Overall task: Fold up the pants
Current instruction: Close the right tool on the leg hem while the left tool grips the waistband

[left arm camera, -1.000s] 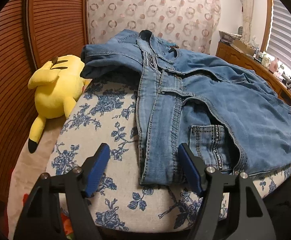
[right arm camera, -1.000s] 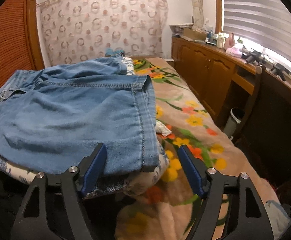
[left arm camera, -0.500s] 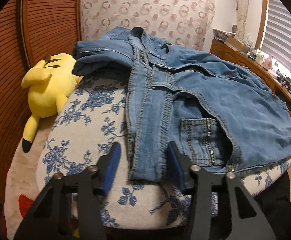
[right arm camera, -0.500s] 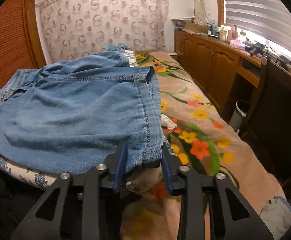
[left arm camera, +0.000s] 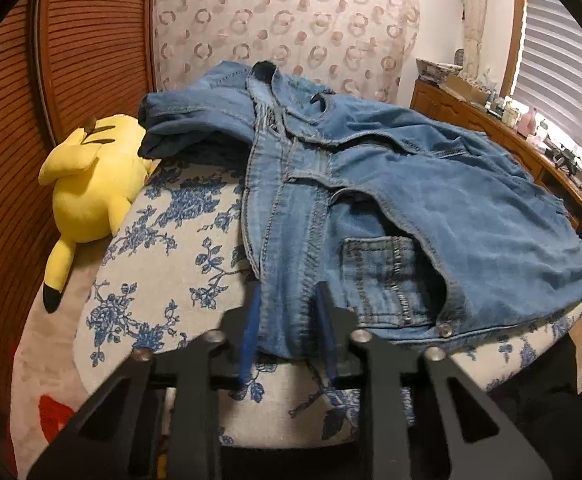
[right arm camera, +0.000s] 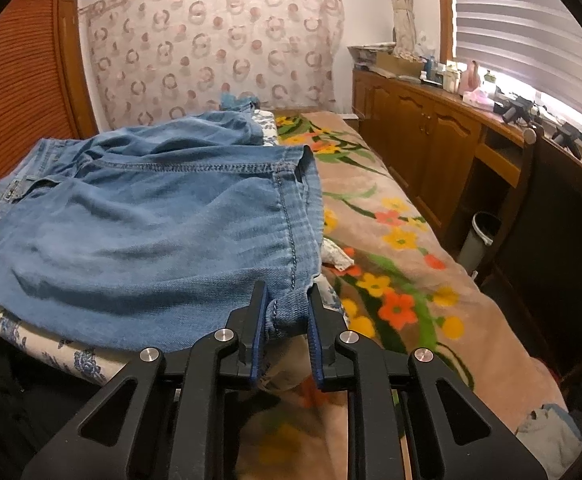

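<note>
We see a pair of blue jeans (left arm camera: pixel 431 200) lying partly folded on a cushion (left arm camera: pixel 163 264) with a blue flower print, which rests on a bed with a floral blanket (right arm camera: pixel 395 248). A yellow plush toy (left arm camera: pixel 91 184) lies just beside the cushion, against a wooden slatted door. Our left gripper (left arm camera: pixel 287 320) has its blue-padded fingers pinched on the near waistband end of the jeans, by the back pocket. Our right gripper (right arm camera: pixel 285 316) is clenched on the near hem corner of a leg, at the cushion's edge. We judge the step in hand to be the grasp before a fold: both near corners are gripped and the cloth is not yet lifted. The next move likely calls for raising both corners together, evenly, and carrying them over the far part of the jeans without letting the layers slide apart.
</note>
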Available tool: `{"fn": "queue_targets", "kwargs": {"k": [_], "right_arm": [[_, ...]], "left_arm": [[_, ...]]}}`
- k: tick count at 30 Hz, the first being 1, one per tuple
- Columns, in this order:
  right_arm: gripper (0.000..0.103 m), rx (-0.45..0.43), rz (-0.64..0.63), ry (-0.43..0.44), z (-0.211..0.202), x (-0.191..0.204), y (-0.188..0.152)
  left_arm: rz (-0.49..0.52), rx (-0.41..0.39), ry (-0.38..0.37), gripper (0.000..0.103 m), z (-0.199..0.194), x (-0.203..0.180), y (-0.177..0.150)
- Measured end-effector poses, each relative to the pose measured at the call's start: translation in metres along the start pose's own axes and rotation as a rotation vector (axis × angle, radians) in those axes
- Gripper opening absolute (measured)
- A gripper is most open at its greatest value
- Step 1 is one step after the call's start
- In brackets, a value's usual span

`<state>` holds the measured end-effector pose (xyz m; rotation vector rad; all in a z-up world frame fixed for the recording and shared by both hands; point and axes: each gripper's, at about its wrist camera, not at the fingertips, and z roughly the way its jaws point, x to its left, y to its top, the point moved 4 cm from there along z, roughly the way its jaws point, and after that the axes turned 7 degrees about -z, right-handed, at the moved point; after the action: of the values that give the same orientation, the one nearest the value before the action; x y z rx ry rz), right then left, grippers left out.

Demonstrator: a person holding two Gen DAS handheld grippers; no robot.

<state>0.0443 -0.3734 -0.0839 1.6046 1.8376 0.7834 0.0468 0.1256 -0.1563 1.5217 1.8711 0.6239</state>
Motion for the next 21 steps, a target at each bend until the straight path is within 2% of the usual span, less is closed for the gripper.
{"fn": "queue_targets", "kwargs": {"k": [4, 21], "right_arm": [[0.015, -0.018, -0.004, 0.003, -0.004, 0.002, 0.004], [0.011, -0.15, -0.068, 0.018, -0.045, 0.011, 0.053]], "left_arm": [[0.039, -0.008, 0.012, 0.005, -0.006, -0.009, -0.001], [0.049, -0.092, -0.023, 0.004, -0.075, -0.009, 0.019]]}}
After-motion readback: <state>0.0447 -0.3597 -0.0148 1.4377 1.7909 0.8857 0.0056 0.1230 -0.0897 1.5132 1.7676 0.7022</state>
